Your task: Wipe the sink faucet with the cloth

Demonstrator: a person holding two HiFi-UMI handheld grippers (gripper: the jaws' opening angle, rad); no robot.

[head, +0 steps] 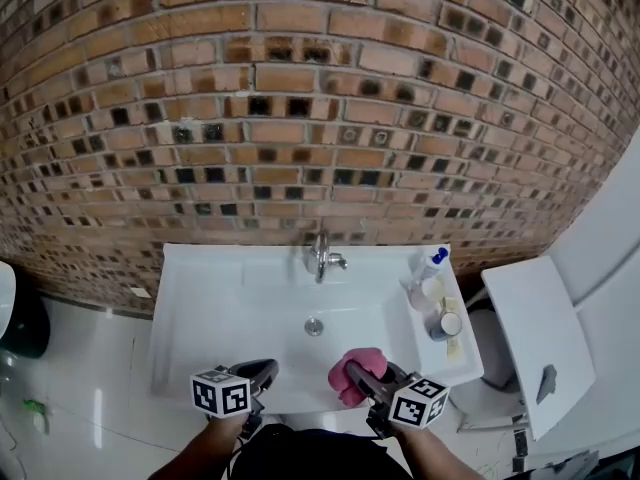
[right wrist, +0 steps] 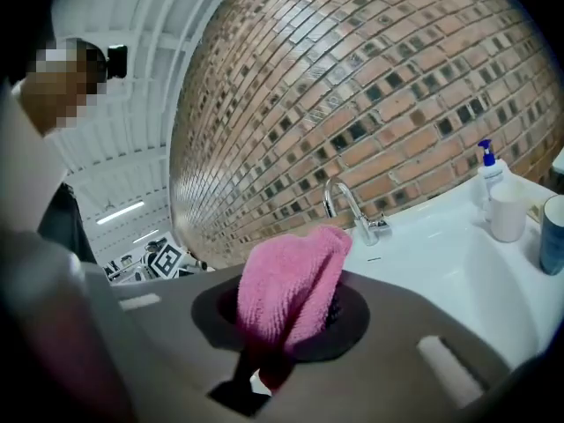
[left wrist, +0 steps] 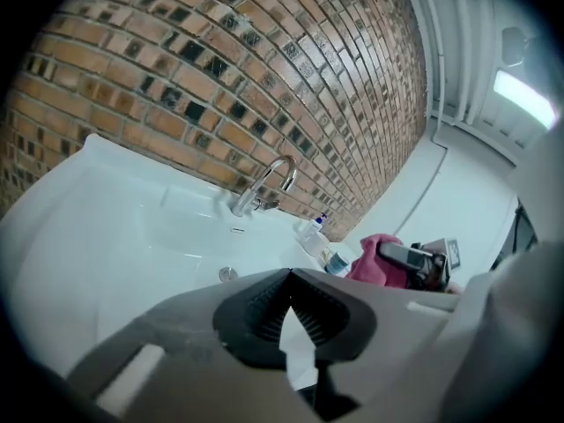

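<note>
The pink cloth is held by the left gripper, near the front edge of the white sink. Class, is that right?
No, the gripper is wrong. The pink cloth is held by the right gripper, near the front edge of the white sink. The right gripper view shows it pinched between that gripper's fingers.

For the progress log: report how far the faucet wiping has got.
Done: the pink cloth is picked up, with the right gripper shut on it. In hand: it is held over the front edge of the sink, clear of the faucet. Left: reach the faucet and wipe it; no contact yet. The left gripper is shut, empty.
</note>
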